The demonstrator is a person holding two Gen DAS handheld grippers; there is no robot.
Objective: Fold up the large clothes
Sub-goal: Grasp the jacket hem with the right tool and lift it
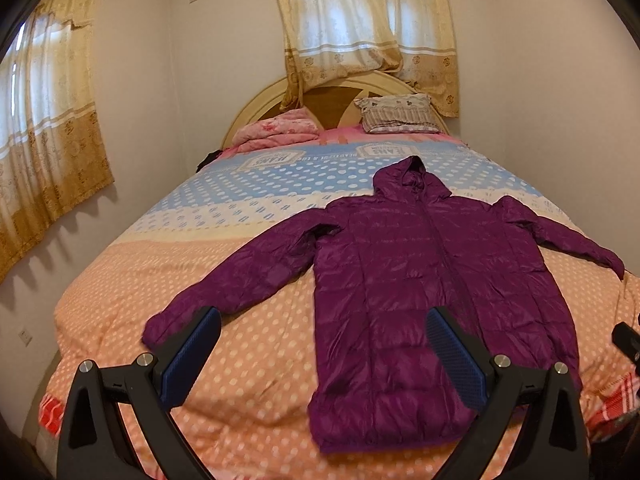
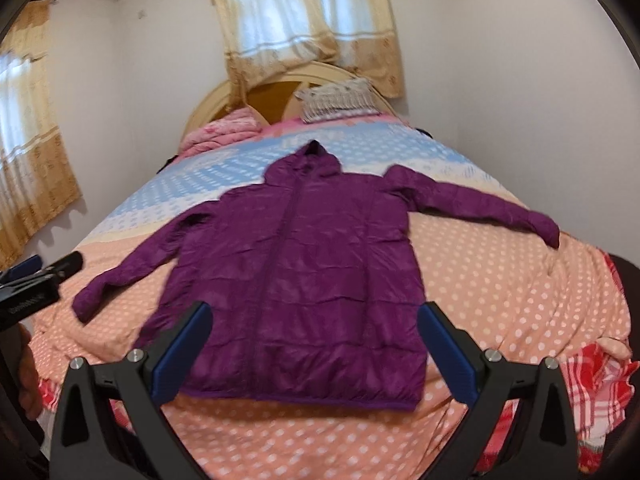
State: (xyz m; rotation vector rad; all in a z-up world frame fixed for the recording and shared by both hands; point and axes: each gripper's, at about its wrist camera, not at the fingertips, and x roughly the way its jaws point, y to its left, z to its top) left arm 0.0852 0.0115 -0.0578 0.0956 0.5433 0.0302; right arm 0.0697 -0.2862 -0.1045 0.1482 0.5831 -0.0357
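The purple jacket (image 2: 296, 264) lies spread flat on the bed (image 2: 500, 280), both the left gripper (image 1: 324, 356) and right gripper (image 2: 314, 350) wide and empty above its hem; that slick quilted fabric could slip from a shallow pinch.

A purple quilted puffer jacket (image 1: 432, 264) (image 2: 296, 268) lies flat and unfolded on the bed (image 1: 248, 380) (image 2: 500, 292), front up and zipped. Its hood points toward the headboard (image 1: 260, 104) (image 2: 208, 108), its hem toward the foot. Both sleeves are spread outward at a slant.
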